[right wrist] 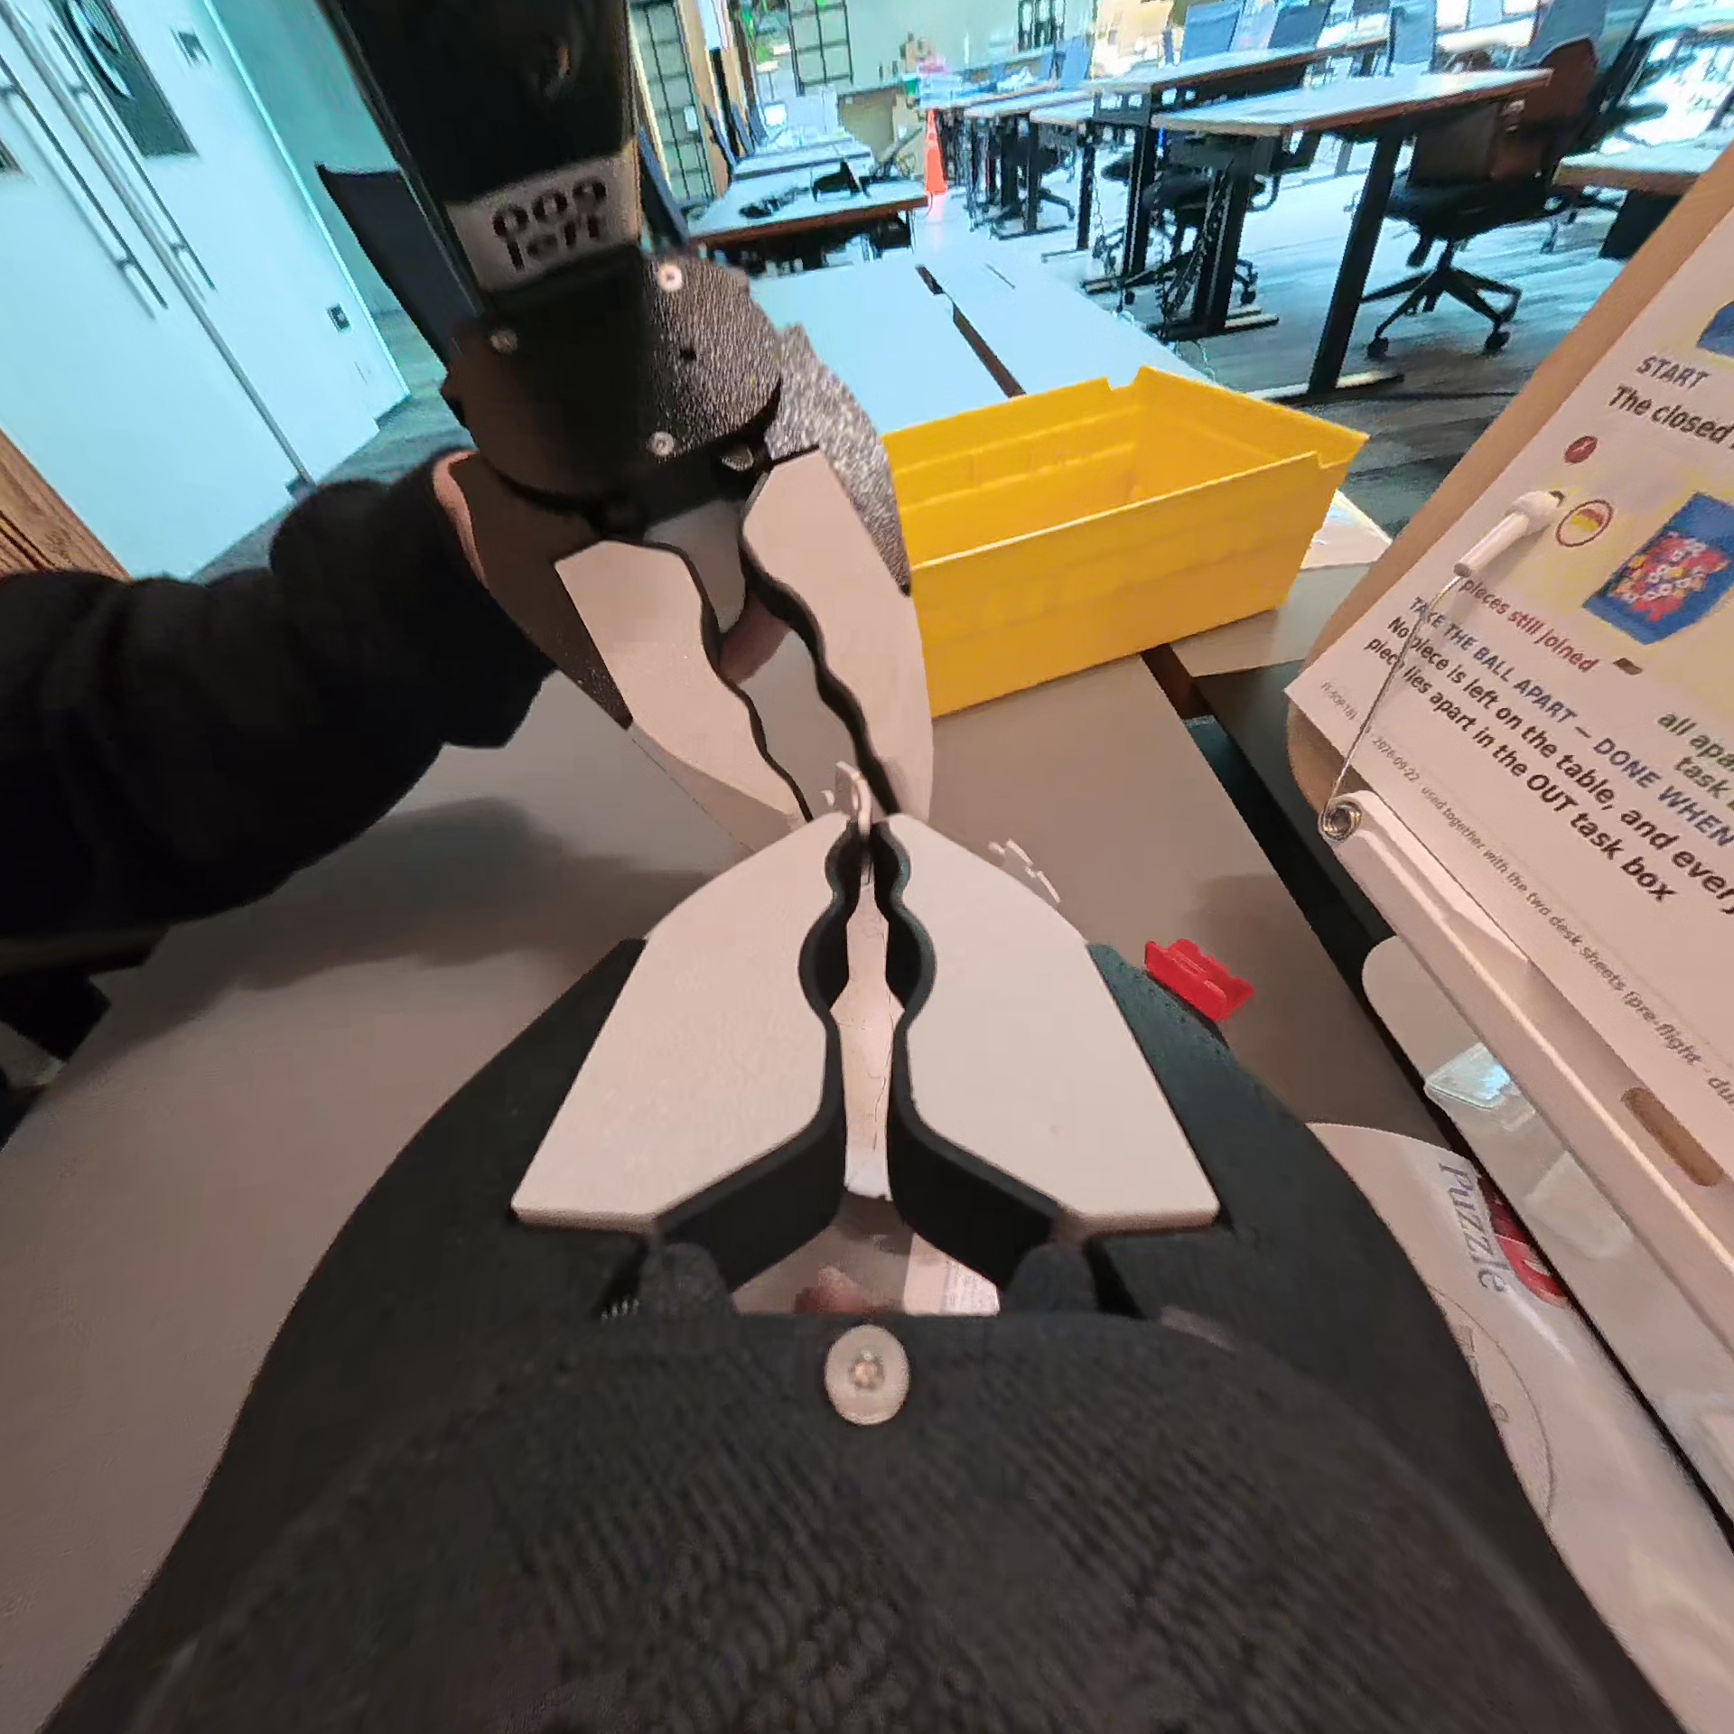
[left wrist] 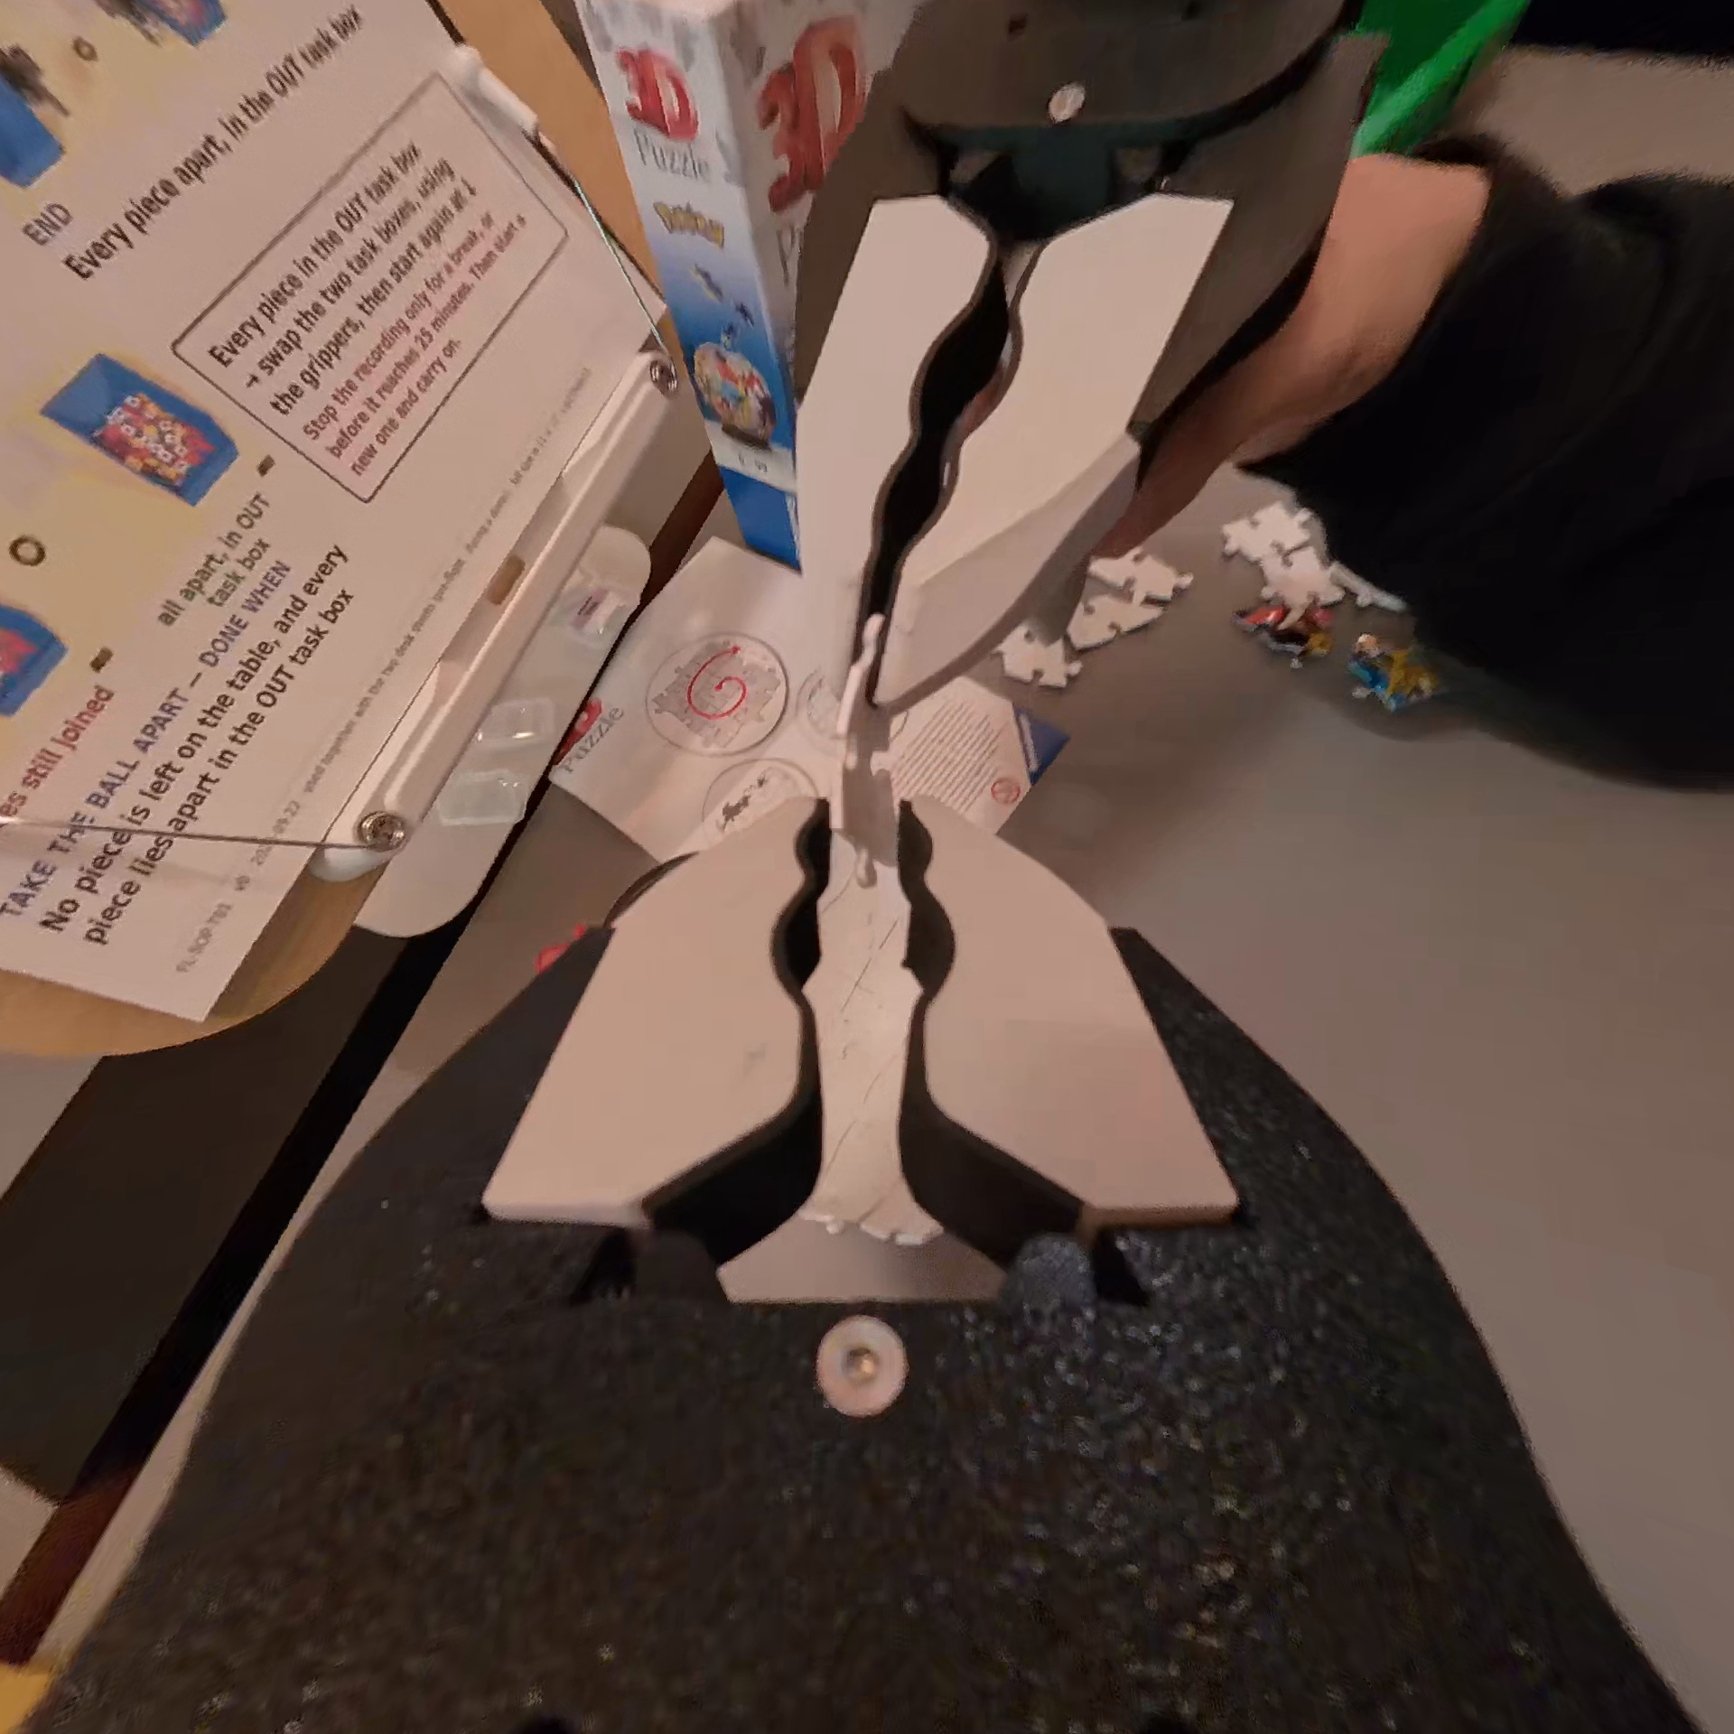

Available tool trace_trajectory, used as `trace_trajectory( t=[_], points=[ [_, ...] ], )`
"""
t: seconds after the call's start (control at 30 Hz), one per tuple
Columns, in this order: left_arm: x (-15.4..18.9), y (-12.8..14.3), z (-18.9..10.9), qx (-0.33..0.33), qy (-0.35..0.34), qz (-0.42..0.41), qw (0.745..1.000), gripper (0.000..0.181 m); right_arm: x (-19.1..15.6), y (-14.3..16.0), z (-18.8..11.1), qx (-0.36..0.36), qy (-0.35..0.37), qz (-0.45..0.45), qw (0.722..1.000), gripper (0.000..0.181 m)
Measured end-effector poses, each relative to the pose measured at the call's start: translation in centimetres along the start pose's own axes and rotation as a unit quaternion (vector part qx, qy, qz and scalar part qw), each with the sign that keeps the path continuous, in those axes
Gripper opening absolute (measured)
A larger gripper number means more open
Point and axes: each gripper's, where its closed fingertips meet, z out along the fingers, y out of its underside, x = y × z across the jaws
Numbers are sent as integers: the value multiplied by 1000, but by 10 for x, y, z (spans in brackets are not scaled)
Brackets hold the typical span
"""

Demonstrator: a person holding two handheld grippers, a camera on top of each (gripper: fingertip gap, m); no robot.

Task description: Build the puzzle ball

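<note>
Closest to each camera, a gripper's fingers are clamped on a white puzzle piece held edge-on. The left gripper [left wrist: 859, 844] pinches one piece [left wrist: 863, 1032], and the right gripper [right wrist: 861, 849] pinches another [right wrist: 868, 1023]. The two meet tip to tip above the counter [left wrist: 1361, 1032], their edges touching or nearly so.

By my reading, the build has barely begun. No ball or curved shell shows anywhere. Loose pieces [left wrist: 1126, 600] lie scattered on the counter near a dark sleeve [left wrist: 1548, 469], some white side up and a few printed side up. The instruction sheet [left wrist: 798, 694] lies under the grippers beside the puzzle box [left wrist: 713, 281]. A yellow bin [right wrist: 1107, 525] stands behind.

Whether the tabs have locked is hidden by the fingers. Part of the bin's inside is out of sight, the sleeve may cover more pieces, and motion blur softens the left view.
</note>
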Motion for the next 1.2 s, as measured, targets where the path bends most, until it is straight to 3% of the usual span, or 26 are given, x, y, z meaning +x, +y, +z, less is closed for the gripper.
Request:
trace_trajectory(
  t=[0.03, 0.33, 0.43, 0.57, 0.93, 1.07, 1.2],
  points=[
    [1, -2, -1, 12, 2, -6, 1000, 11, 0, -3, -1, 10, 0, -1, 1000, 2],
    [6, -10, -5, 68, 13, -36, 997, 2, -9, -10, -3, 54, -27, 6, 998, 5],
    [6, -13, -8, 86, -2, -7, 996, 2, -11, -16, -4, 80, -16, -30, 996, 5],
    [-4, -14, -12, 77, -38, 27, 996, 3, -8, -21, -1, 84, -32, -13, 996, 6],
    [-32, -18, -15, 85, -40, -12, 996, 2, 15, -36, 9, 29, -88, -49, 994, 6],
    [-38, -8, -6, 86, -21, -25, 996, 11, 29, -25, 15, -7, -86, -63, 994, 3],
    [-57, 13, 1, 57, -48, -16, 997, 30, 49, -19, 23, 2, -68, -2, 998, 2]
  ],
)
